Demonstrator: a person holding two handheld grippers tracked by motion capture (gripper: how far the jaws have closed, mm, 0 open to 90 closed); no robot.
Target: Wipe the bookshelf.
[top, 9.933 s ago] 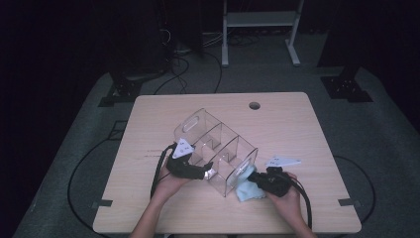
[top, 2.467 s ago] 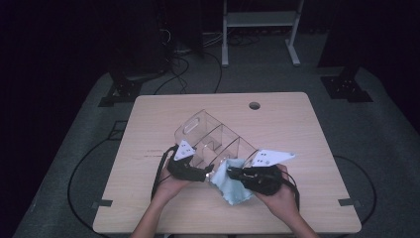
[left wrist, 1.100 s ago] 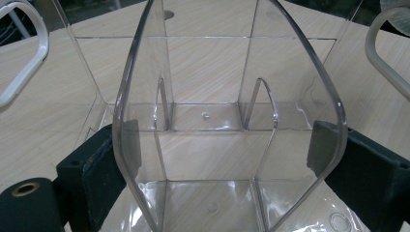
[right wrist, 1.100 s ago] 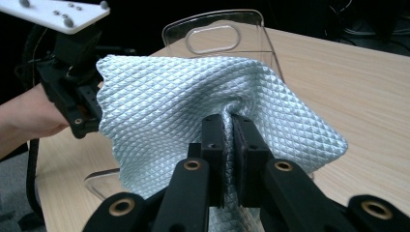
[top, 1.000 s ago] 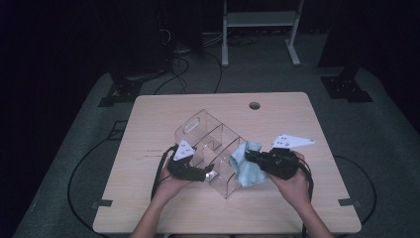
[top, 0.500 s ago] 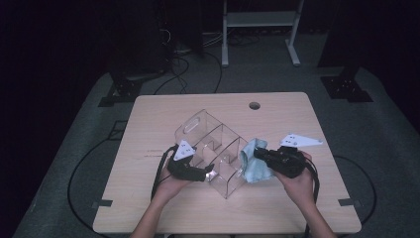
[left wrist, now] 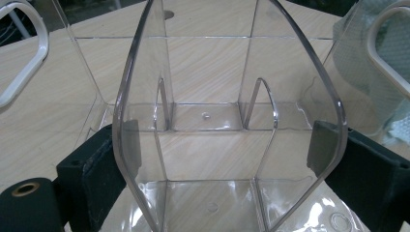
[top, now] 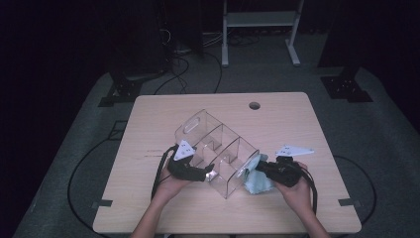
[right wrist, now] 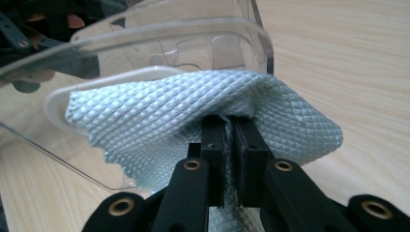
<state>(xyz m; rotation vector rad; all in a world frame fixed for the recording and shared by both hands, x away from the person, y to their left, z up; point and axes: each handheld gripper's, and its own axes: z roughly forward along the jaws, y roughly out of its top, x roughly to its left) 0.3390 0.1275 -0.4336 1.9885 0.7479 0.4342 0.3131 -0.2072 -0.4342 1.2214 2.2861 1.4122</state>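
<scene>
The pale blue waffle-weave cloth [right wrist: 193, 116], clamped in the right gripper [right wrist: 227, 128], has been lowered against the clear plastic divided organiser's [top: 218, 148] end wall near the table's [top: 148, 119] front edge; wiping is judged underway. The organiser's side walls are gripped by the wide-set left gripper [left wrist: 217, 154].

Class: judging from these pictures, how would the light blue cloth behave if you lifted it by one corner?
The light blue cloth probably hangs floppy: it bunches where the right gripper pinches it. It looks thin, so likely light. Its waffle texture suggests it grips rather than slips.
</scene>
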